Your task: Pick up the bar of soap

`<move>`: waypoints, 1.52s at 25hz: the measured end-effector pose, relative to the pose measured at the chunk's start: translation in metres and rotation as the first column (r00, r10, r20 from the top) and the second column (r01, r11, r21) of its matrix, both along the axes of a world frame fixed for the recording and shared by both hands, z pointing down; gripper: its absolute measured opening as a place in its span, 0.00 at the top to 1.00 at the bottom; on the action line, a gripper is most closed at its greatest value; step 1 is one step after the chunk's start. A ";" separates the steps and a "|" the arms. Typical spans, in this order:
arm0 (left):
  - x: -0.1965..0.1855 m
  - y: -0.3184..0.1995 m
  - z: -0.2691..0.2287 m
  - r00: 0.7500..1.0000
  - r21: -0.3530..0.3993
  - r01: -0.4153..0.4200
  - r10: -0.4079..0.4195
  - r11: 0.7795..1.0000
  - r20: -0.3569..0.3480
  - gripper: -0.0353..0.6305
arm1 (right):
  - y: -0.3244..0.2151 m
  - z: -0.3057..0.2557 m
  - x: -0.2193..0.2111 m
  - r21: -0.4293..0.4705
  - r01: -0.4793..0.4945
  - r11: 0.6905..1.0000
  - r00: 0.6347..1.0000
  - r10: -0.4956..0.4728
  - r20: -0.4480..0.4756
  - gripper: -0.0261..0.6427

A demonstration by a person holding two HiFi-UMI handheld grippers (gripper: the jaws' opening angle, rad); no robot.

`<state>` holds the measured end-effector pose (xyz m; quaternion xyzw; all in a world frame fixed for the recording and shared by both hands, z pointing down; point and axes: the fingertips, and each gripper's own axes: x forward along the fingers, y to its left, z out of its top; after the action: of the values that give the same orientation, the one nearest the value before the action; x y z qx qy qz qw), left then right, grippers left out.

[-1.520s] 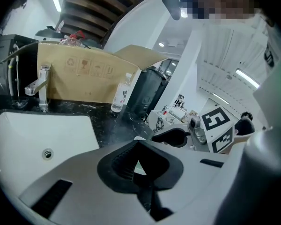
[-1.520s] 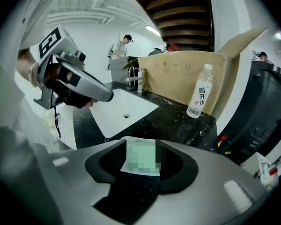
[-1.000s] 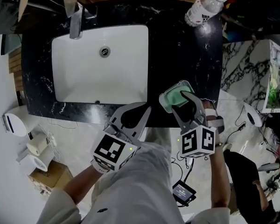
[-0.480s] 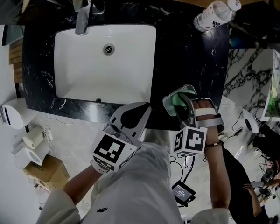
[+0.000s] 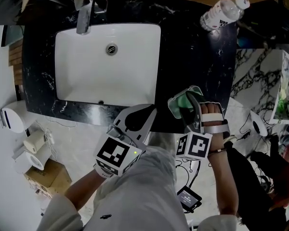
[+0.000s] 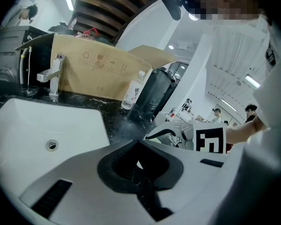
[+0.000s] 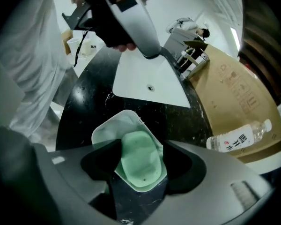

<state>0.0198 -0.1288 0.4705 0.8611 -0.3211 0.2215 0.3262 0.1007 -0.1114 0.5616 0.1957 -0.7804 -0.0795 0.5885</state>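
Observation:
A pale green bar of soap (image 7: 139, 163) lies in a translucent white soap dish (image 7: 107, 130) near the front right edge of the black marble counter (image 5: 188, 57). My right gripper (image 7: 141, 149) hangs over the dish, pointing steeply down. Its jaws have just been opening and stand on either side of the soap without pressing it. In the head view the soap (image 5: 185, 101) shows beside the right gripper (image 5: 189, 103). My left gripper (image 5: 148, 111) rests at the counter's front edge, below the sink, its jaws together and empty (image 6: 139, 165).
A white sink (image 5: 108, 64) with a chrome faucet (image 5: 84, 16) fills the counter's left half. A water bottle (image 5: 221, 11) lies at the back right. Cardboard (image 6: 98, 74) stands behind the counter. Toilet rolls (image 5: 31, 146) and a box sit on the floor at left.
The right gripper has rolled about its own line over the soap dish, and its marker cube now faces differently. The left gripper has stayed where it was.

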 end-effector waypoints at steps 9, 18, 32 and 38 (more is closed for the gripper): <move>-0.007 -0.001 -0.001 1.000 -0.001 0.016 -0.016 1.000 -0.002 0.94 | 0.002 0.009 0.002 -0.160 -0.128 0.979 0.991 0.132 0.015 0.60; -0.005 -0.004 -0.006 1.000 0.010 0.011 -0.011 1.000 -0.015 0.94 | 0.011 0.007 -0.007 -0.154 0.052 0.987 0.995 -0.064 -0.071 0.64; -0.008 -0.006 -0.004 1.000 0.013 0.024 -0.023 1.000 -0.015 0.94 | 0.006 -0.007 -0.002 -0.080 0.145 0.986 0.984 -0.153 -0.092 0.75; -0.009 -0.008 -0.001 0.999 0.005 0.033 -0.033 0.999 -0.014 0.94 | -0.010 -0.013 0.004 -0.024 0.181 0.983 0.976 -0.182 -0.119 0.77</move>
<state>0.0108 -0.1372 0.4699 0.8580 -0.3336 0.2093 0.3298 0.1047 -0.1215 0.5485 0.1146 -0.7586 -0.1396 0.6261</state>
